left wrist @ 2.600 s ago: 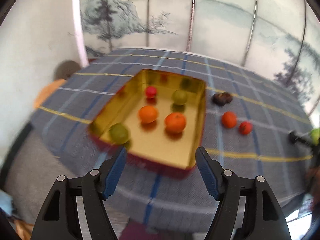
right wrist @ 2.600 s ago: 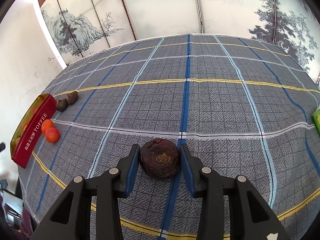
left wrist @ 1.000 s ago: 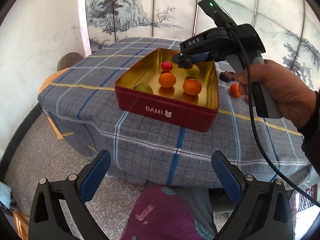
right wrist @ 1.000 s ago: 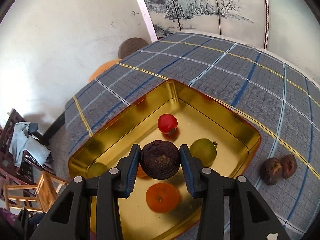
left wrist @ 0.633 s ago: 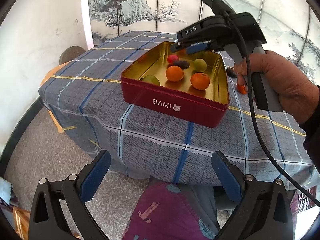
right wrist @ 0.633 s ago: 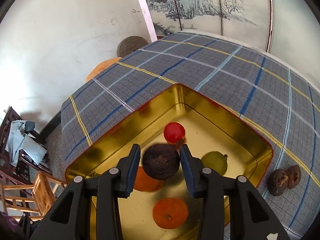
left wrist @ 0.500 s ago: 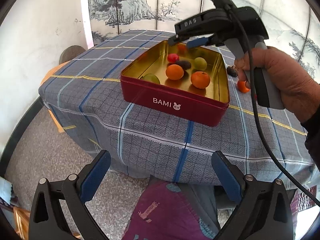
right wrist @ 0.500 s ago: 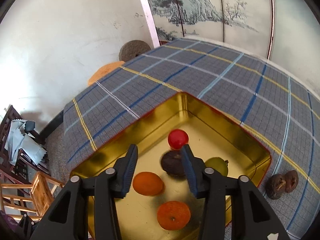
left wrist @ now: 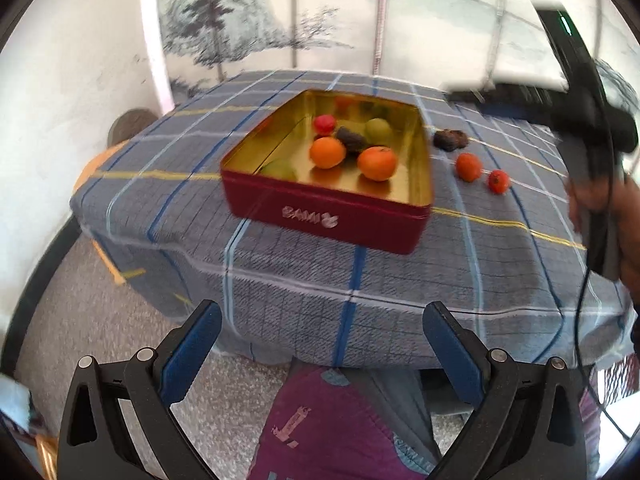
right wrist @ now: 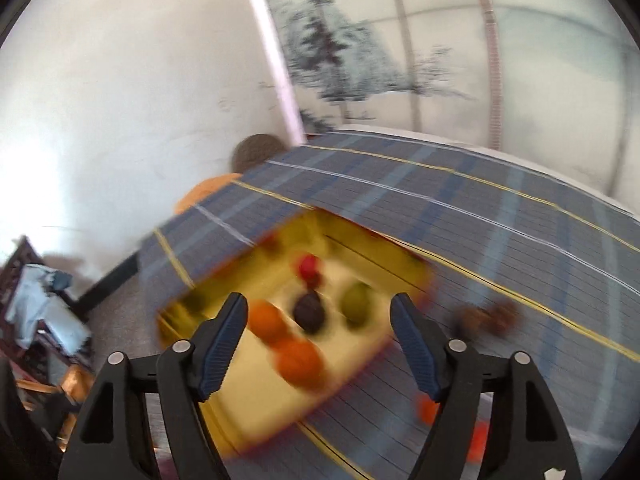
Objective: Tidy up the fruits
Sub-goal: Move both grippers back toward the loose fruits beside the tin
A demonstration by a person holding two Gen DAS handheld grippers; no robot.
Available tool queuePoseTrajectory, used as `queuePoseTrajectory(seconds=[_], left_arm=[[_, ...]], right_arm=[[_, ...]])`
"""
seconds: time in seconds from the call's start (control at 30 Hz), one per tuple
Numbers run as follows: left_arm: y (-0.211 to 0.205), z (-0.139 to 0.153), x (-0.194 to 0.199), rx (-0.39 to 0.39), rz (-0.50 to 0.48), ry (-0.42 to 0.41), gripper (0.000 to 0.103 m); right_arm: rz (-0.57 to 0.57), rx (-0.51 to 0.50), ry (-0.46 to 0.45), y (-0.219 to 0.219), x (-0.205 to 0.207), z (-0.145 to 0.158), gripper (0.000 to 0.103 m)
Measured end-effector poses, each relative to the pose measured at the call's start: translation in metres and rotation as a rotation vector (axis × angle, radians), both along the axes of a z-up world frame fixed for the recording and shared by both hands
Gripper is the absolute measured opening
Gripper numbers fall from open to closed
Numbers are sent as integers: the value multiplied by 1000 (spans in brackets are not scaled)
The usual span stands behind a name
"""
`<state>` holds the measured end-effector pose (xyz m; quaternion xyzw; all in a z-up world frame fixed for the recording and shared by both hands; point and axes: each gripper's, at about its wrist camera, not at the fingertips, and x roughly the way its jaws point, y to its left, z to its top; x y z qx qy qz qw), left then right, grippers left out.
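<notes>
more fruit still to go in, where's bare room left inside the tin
Bare gold floor runs along the tin's left wall and near right corner, in front of the orange. The middle is crowded: tomato, dark fruit, green fruit, second orange bunch together.

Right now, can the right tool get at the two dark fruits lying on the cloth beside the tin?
Probably yes. The right tool is open and holds nothing, and the two dark fruits lie in the open on the cloth just outside the tin, with nothing over them.
</notes>
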<state>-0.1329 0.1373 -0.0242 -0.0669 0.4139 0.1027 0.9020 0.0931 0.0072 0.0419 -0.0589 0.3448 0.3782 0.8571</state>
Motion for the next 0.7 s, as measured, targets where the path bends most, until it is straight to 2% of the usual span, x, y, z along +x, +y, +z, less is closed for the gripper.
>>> queuePoseTrajectory(seconds=[0.1,0.13,0.23,0.37,0.47,0.57,0.63,0.67,0.7], left_arm=[[-14,6,5,20,-106,-6,100],[-20,8,7,13,-151,-7,100],[-34,18,18,-18,-262,-22,100],[-58,38,46,-61,-413,-44,100],[-68,54,81,-78,-495,-59,100],[-74,58,128,-132,-546,-8,100],[-76,55,159,-179,-561,40,94],[-78,52,175,-206,-579,62,85],[-81,50,185,-205,-590,77,81]], right_arm=[[-123,-58,15,-60,6,-15,73],[-194,-89,28,-90,10,-23,73],[-329,-82,64,-157,17,-32,74],[-440,-89,67,-212,19,-41,75],[-471,-45,99,-238,22,-55,78],[-467,-13,142,-247,22,-71,78],[-448,-4,126,-247,21,-69,78],[-431,5,110,-246,19,-67,81],[-420,9,104,-246,17,-67,84]])
